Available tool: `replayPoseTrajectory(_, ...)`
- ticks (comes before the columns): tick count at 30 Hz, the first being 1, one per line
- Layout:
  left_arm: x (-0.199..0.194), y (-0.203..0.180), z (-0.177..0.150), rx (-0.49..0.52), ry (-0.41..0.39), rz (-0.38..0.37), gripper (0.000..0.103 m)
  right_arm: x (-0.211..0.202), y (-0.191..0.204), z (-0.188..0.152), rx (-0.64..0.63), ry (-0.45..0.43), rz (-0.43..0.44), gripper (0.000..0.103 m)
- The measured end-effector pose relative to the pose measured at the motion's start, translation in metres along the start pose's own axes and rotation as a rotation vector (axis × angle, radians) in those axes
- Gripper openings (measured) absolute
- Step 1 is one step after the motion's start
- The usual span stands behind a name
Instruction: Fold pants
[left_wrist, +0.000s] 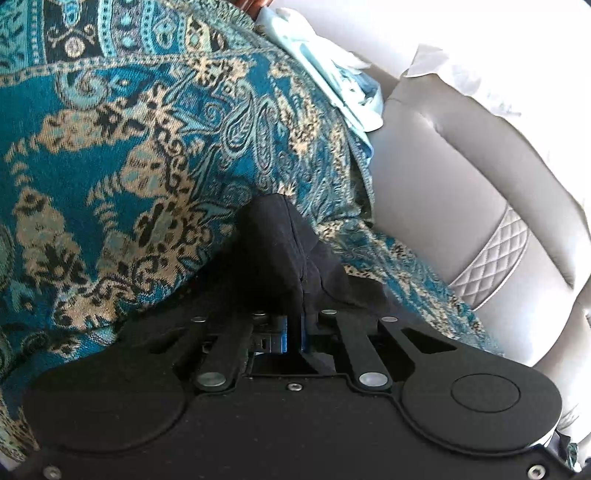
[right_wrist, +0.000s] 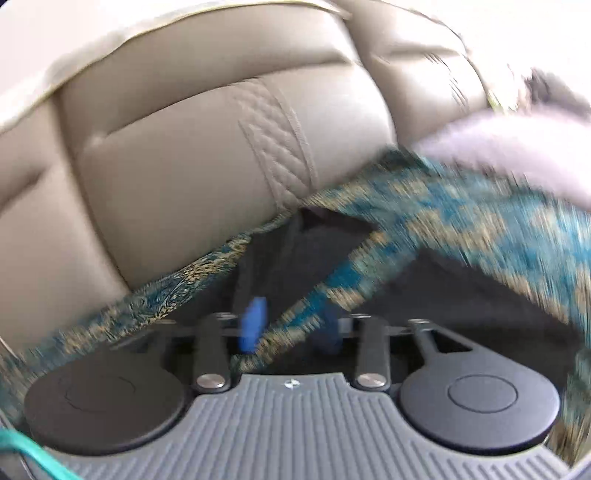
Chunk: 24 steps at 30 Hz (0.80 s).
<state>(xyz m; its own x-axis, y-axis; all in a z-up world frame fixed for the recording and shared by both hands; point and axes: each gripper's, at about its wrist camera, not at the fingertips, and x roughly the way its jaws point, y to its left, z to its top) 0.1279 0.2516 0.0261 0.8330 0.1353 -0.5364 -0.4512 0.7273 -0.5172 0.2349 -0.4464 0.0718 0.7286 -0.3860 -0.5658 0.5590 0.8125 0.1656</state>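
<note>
Left gripper (left_wrist: 291, 314) was clamped on black pants (left_wrist: 284, 236); right gripper (right_wrist: 288, 325), jaws apart at 6 o'clock, risked snagging the patterned throw (right_wrist: 461, 221) instead.

No readable words, numbers or brand names are showing anywhere; only a tiny white emblem (right_wrist: 291, 384) is sitting at 12 o'clock on the ribbed grey housing (right_wrist: 295, 424), too small to read.

A beige leather sofa (left_wrist: 443, 184) with quilted stitched strips, its seat draped in a teal paisley throw (left_wrist: 147, 129); bright daylight washes its back.
</note>
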Motion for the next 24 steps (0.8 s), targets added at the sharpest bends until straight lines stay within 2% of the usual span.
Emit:
replayPoseTrajectory(2,0.004,0.000,-0.001,-0.001,0.005,0.010,0.007,0.021,0.027,0.008,-0.101,-0.002,-0.024,0.071)
replayPoseTrajectory(4,0.007,0.002,-0.001,-0.006,0.013,0.016,0.007,0.049,0.050,0.016,-0.155,0.028,-0.041,0.078)
replayPoseTrajectory(6,0.009,0.003,-0.001,-0.011,0.019,0.022,0.007,0.082,0.066,0.023,-0.191,0.063,-0.085,0.079)
replayPoseTrajectory(10,0.013,0.002,-0.001,-0.012,0.018,0.031,0.007,0.140,0.074,0.030,-0.202,0.139,-0.200,0.080)
replayPoseTrajectory(12,0.015,0.000,-0.001,-0.007,0.016,0.038,0.007,0.158,0.068,0.030,-0.182,0.164,-0.206,0.083)
replayPoseTrajectory(13,0.017,-0.001,-0.001,-0.009,0.016,0.043,0.007,0.161,0.064,0.031,-0.158,0.154,-0.199,0.079)
replayPoseTrajectory(14,0.018,-0.001,-0.001,-0.013,0.016,0.046,0.007,0.163,0.060,0.031,-0.140,0.162,-0.187,0.071)
replayPoseTrajectory(15,0.020,-0.002,-0.001,-0.018,0.016,0.048,0.007,0.162,0.058,0.031,-0.143,0.152,-0.183,0.047)
replayPoseTrajectory(16,0.021,-0.003,0.000,-0.021,0.015,0.048,0.007,0.159,0.058,0.032,-0.156,0.144,-0.196,0.011)
replayPoseTrajectory(19,0.022,-0.006,0.001,-0.009,0.000,0.054,0.007,0.147,0.048,0.040,-0.120,0.120,-0.203,0.006)
replayPoseTrajectory(24,0.017,-0.015,0.004,0.049,-0.016,0.055,0.006,0.106,0.012,0.049,-0.052,0.065,-0.210,0.005)
